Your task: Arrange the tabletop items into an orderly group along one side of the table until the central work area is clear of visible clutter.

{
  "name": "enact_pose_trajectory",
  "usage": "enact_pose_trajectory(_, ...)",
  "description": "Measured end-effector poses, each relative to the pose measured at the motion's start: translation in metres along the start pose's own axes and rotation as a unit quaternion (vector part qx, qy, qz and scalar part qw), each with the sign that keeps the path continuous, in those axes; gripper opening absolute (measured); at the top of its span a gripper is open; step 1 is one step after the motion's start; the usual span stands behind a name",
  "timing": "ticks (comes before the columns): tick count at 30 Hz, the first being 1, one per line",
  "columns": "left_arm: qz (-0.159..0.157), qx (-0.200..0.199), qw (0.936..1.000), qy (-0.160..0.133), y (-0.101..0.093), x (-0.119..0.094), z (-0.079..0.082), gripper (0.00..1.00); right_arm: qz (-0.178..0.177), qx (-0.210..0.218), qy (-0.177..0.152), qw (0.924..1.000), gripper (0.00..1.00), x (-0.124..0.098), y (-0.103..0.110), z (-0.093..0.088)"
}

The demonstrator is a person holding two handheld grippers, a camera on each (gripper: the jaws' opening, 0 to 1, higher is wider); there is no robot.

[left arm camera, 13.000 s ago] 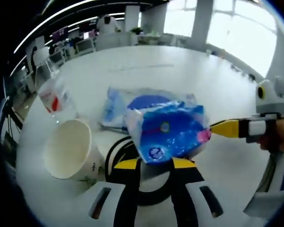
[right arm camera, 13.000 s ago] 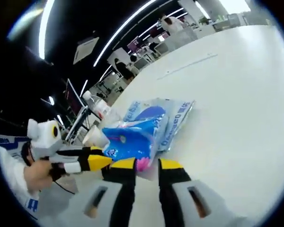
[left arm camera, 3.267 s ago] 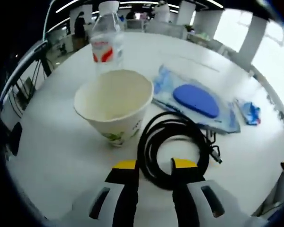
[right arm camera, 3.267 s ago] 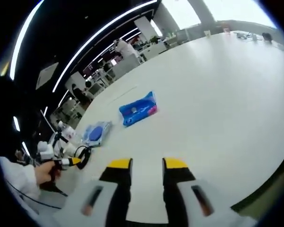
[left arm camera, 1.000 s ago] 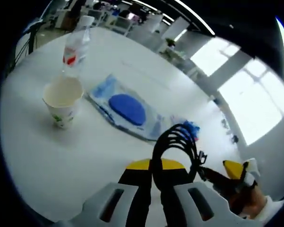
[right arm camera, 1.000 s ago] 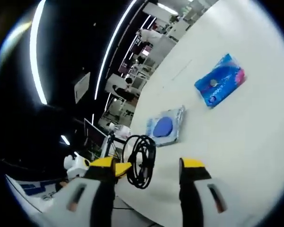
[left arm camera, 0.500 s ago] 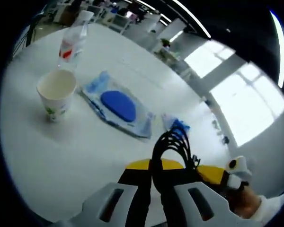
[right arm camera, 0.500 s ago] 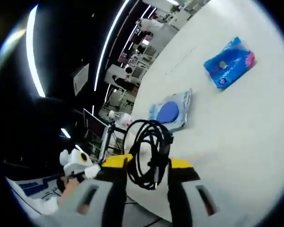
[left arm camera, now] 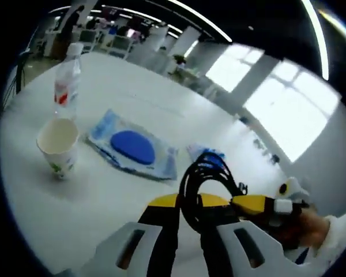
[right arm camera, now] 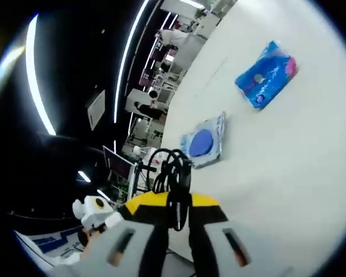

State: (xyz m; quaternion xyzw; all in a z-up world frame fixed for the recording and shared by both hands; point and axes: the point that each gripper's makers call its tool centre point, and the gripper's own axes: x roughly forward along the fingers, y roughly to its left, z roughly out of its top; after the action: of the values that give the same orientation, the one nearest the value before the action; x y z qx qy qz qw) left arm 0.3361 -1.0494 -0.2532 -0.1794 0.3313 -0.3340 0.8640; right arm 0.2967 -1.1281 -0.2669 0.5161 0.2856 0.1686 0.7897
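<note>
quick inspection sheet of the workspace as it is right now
surface: white table, wide and mostly bare.
job's things: paper cup upright beside the water bottle; blue wipes pack lying flat next to them; blue tissue pack lying apart, farther out on the table.
clutter: nothing seen beyond those items.
grippers: left gripper and right gripper both shut on the cable, which is held off the table.
cables: black coiled cable pinched between both grippers.
surroundings: open office with desks, pillars, bright windows and ceiling strip lights; people stand far off.
</note>
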Motion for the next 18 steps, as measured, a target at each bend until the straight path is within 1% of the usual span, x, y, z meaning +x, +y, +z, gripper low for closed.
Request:
enact_pose_trajectory(1, 0.002, -0.005, 1.0, -0.003, 0.002, -0.001, 0.002, 0.25, 0.002, 0.001, -0.001, 1.0, 0.08, -0.001, 0.0, 0.001)
enact_pose_trajectory(2, 0.002, -0.005, 1.0, -0.006, 0.003, -0.001, 0.003, 0.39, 0.001, -0.001, -0.001, 1.0, 0.08, -0.001, -0.001, 0.001)
enact_pose_trajectory(3, 0.006, -0.003, 0.9999, -0.008, 0.005, -0.001, 0.004, 0.5, 0.001, -0.005, -0.002, 1.0, 0.08, -0.003, -0.002, 0.001)
enact_pose_trajectory(5, 0.019, 0.011, 0.9997, -0.007, 0.012, -0.003, 0.004, 0.68, 0.009, 0.002, -0.006, 0.9999, 0.08, -0.006, -0.001, 0.003)
enact_pose_trajectory(6, 0.031, 0.034, 0.9989, -0.006, 0.02, -0.007, 0.003, 0.74, 0.016, 0.014, -0.014, 0.9997, 0.08, -0.008, 0.002, 0.005)
enact_pose_trajectory(7, 0.036, 0.048, 0.9982, -0.005, 0.023, -0.009, 0.002, 0.79, 0.019, 0.017, -0.016, 0.9996, 0.08, -0.009, 0.002, 0.006)
enact_pose_trajectory(8, 0.041, 0.063, 0.9972, 0.004, 0.027, -0.014, -0.001, 0.82, 0.019, 0.015, -0.016, 0.9996, 0.08, -0.012, 0.002, 0.009)
enact_pose_trajectory(10, 0.038, 0.069, 0.9968, 0.009, 0.03, -0.021, -0.005, 0.86, 0.02, 0.011, -0.019, 0.9996, 0.08, -0.015, 0.002, 0.012)
enact_pose_trajectory(13, 0.038, 0.069, 0.9969, 0.006, 0.035, -0.03, -0.008, 0.93, 0.024, 0.012, -0.023, 0.9994, 0.08, -0.019, 0.0, 0.018)
enact_pose_trajectory(15, 0.03, 0.064, 0.9975, 0.004, 0.041, -0.038, -0.013, 0.95, 0.026, 0.012, -0.026, 0.9993, 0.08, -0.022, 0.0, 0.022)
enact_pose_trajectory(18, 0.033, 0.067, 0.9972, 0.007, 0.049, -0.051, -0.02, 0.96, 0.022, 0.009, -0.03, 0.9993, 0.08, -0.028, -0.003, 0.028)
